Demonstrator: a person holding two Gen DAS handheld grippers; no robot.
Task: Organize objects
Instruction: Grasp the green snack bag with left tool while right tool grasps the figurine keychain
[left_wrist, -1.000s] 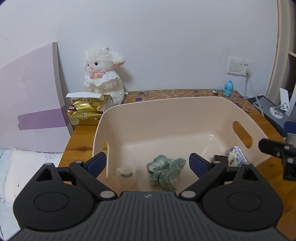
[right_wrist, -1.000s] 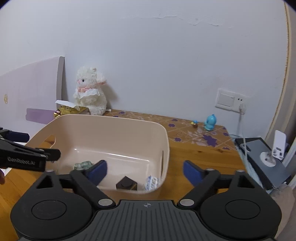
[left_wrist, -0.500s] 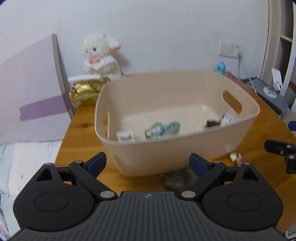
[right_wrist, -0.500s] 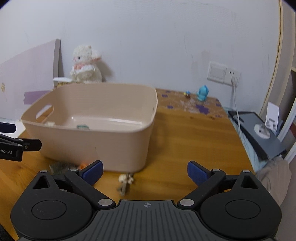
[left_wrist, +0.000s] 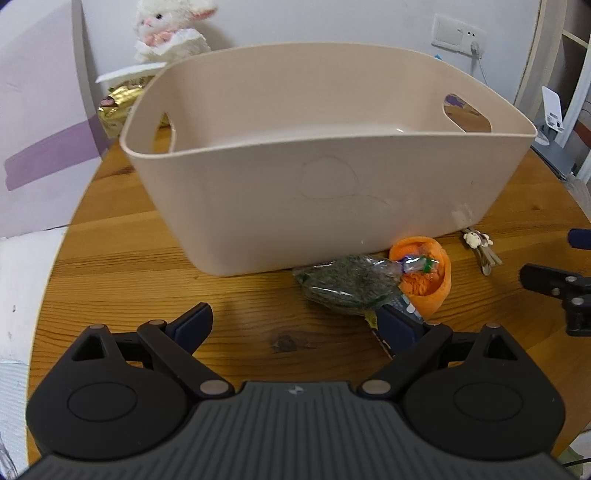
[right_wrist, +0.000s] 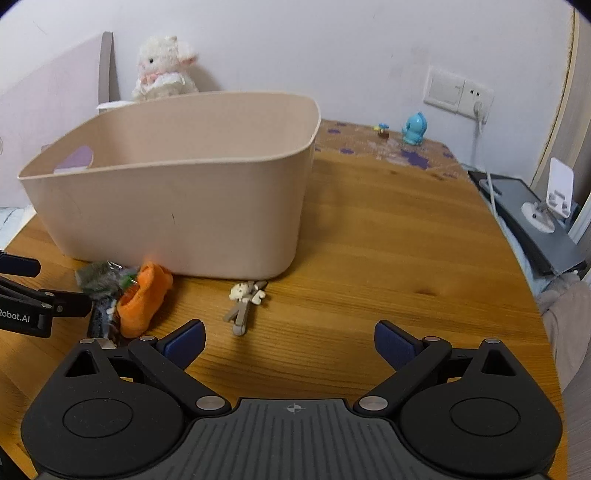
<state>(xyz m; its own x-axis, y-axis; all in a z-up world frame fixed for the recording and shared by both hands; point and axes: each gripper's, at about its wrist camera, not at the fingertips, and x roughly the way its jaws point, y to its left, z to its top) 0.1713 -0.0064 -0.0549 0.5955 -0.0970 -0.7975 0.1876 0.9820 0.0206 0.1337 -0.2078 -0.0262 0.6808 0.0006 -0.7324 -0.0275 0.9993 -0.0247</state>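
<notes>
Over table (right_wrist: 369, 236), both grippers (left_wrist: 295, 325) (right_wrist: 288, 343) hover agape.

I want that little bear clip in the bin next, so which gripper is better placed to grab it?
Probably right: the open right gripper faces the bear clip just ahead, slightly left. The open left gripper fronts the green packet and orange sock.

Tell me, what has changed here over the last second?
Both grippers have pulled back and dropped low: a second ago they looked down into the beige bin, now they face its outer wall. The left gripper and right gripper stay open and empty. An orange sock, a green packet and a small bear clip have come into view on the table. The bin itself has not moved.
</notes>
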